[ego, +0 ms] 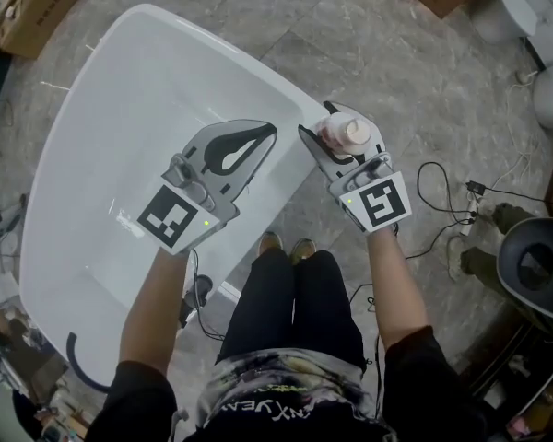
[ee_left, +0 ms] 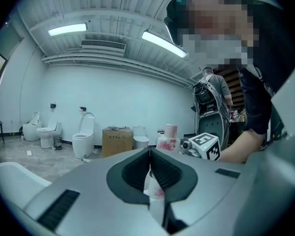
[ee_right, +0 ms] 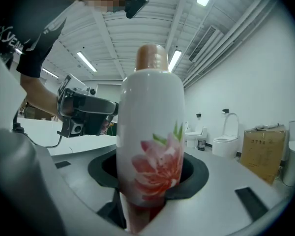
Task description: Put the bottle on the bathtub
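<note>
The wide white glossy bathtub [ego: 230, 58] lies open, with free room above its hollow and along its far and left rim. The grey left gripper [ego: 269, 132], jaws together, hangs over the basin's near right part. The grey right gripper [ego: 336, 134], clamped on the white flowered bottle [ego: 352, 132], is just beside the right rim. Black cables [ego: 422, 167] cross the grey stone floor [ego: 396, 53] to the right. A brown cardboard box [ego: 37, 3] stands far left, well apart.
</note>
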`<act>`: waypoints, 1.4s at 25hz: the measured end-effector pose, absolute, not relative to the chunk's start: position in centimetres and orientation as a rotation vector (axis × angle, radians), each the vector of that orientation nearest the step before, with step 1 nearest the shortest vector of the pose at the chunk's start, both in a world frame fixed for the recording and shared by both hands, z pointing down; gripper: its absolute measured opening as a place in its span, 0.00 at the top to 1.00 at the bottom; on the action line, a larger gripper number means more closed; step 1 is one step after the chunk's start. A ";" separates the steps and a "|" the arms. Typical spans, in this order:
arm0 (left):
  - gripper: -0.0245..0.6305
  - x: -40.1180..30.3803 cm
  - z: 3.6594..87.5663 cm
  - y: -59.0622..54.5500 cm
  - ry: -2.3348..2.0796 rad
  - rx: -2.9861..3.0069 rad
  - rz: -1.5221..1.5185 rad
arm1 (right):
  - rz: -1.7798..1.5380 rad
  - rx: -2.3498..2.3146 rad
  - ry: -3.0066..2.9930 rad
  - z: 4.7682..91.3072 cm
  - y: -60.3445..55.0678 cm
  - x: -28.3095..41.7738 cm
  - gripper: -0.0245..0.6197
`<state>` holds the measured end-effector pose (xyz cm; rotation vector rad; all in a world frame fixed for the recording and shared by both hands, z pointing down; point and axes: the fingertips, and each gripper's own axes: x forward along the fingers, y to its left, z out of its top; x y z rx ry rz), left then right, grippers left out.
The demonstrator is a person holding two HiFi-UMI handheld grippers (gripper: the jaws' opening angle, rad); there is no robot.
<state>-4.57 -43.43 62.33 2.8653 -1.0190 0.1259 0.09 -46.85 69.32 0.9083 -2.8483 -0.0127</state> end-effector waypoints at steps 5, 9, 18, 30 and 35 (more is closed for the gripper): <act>0.93 -5.1 62.8 -43.5 -1.018 2.868 0.127 | 0.006 0.925 -2.809 71.7 -47.0 -0.1 0.63; 0.93 -4.7 63.2 -43.6 -1.010 2.868 0.131 | -0.029 0.934 -2.851 72.1 -47.3 -0.4 0.63; 0.93 -4.6 64.0 -43.4 -1.005 2.858 0.134 | -0.027 0.967 -2.876 73.3 -47.5 -0.3 0.63; 0.93 -4.4 64.3 -43.1 -1.006 2.847 0.126 | -0.012 0.967 -2.880 73.4 -47.5 -0.5 0.62; 0.93 -4.4 63.5 -43.3 -0.998 2.846 0.118 | -0.001 0.961 -2.889 72.5 -47.5 -0.9 0.55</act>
